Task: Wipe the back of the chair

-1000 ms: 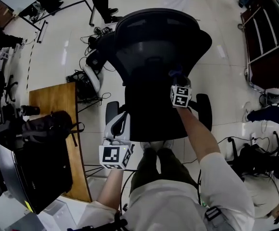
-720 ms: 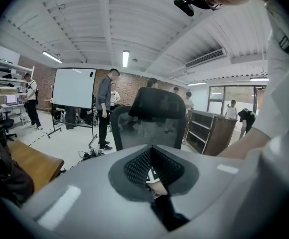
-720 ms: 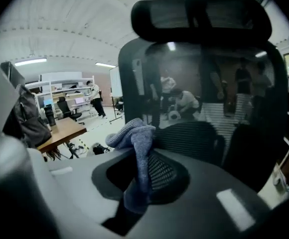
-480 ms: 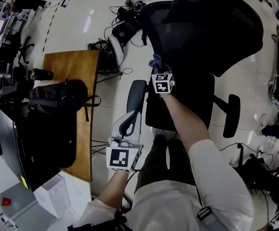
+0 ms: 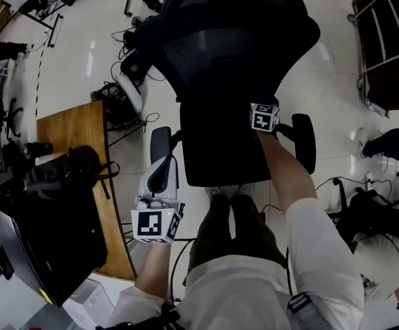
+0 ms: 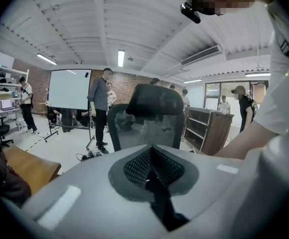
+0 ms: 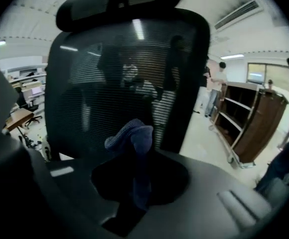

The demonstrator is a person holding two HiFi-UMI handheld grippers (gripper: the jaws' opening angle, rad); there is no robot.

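Wiping looks to be in hand, not finished: the right gripper point(image 5: 261, 108) has its jaws clamped on a bunched blue cloth point(image 7: 130, 134), which stands up just in front of the lower mesh of the black office chair point(image 5: 235, 43). The chair stands on the pale floor directly ahead of us, its back point(image 7: 127, 68) facing the right gripper view. We cannot tell whether the cloth touches the mesh, and the dark mesh shows no mark of which part is clean, so we judge most of the back, up to the headrest point(image 7: 117, 4), as possibly left to do. The left gripper point(image 5: 160, 174) has its jaws together on nothing and hangs low beside the chair's left armrest point(image 5: 159, 141). We count one chair, one cloth, two grippers and two armrests, with one wooden desk point(image 5: 72, 136) and one black bag point(image 5: 65, 177) at the left
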